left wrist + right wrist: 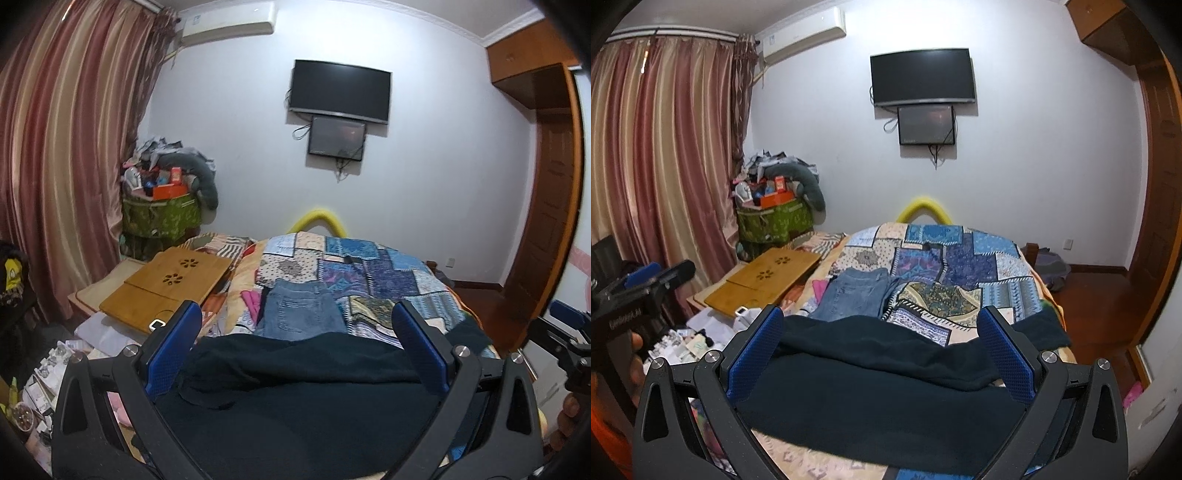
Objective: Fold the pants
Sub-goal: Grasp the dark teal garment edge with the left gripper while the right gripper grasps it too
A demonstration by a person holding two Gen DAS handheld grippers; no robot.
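Note:
Dark navy pants (295, 387) lie spread across the near end of the bed, seen also in the right wrist view as dark navy pants (886, 380). My left gripper (297, 317) hovers over them, open, its blue pads wide apart and holding nothing. My right gripper (879, 321) is likewise open above the same cloth, nothing between its fingers. Each gripper shows at the edge of the other's view: the right gripper (569, 328) and the left gripper (646, 280), held by a hand. Folded blue jeans (299, 306) rest further up the bed.
A patchwork quilt (369, 273) covers the bed. A bamboo lap desk (166, 284) lies at the left with a phone on it. Clutter covers the floor at the left (687, 339). A laden green bin (775, 221), curtains, a wall television (921, 75) and a wooden door (1160, 221) surround the bed.

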